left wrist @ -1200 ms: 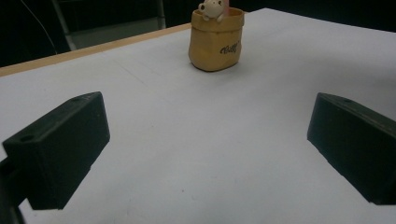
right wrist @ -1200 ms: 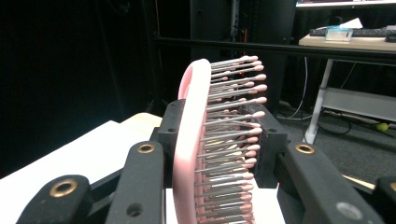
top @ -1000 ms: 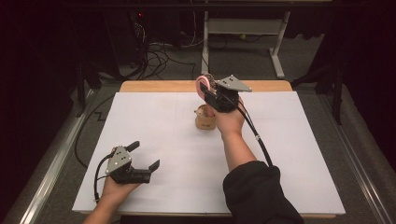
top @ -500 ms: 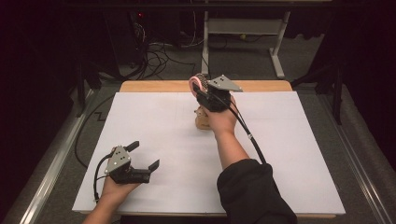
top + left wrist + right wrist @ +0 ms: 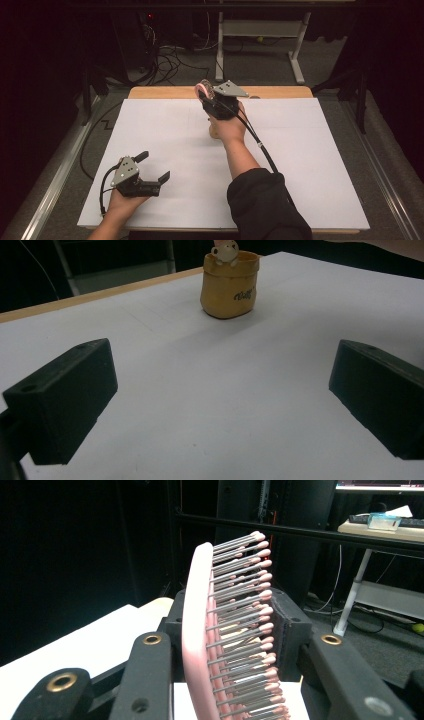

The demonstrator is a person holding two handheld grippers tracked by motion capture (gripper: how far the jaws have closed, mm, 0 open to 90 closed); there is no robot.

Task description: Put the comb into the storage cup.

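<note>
The right claw [image 5: 235, 650] is clamped on a pink hairbrush [image 5: 220, 630], bristles outward. Over the last second it has travelled left and farther out, now raised just beyond the yellow pot [image 5: 229, 286]; transport is probably underway. The left claw [image 5: 152, 172] rests wide open, empty, on the counter [image 5: 320, 165], well short of the pot.

One table [image 5: 165, 125] covered in white, with two tongs above it: one left tongs [image 5: 154, 171] at seven o'clock, one right tongs [image 5: 209, 94] at twelve o'clock. One pink hairbrush [image 5: 220, 630] with metal pins. One small yellow pot [image 5: 229, 286] near the centre, with one little animal figure [image 5: 223, 249] at its rim
</note>
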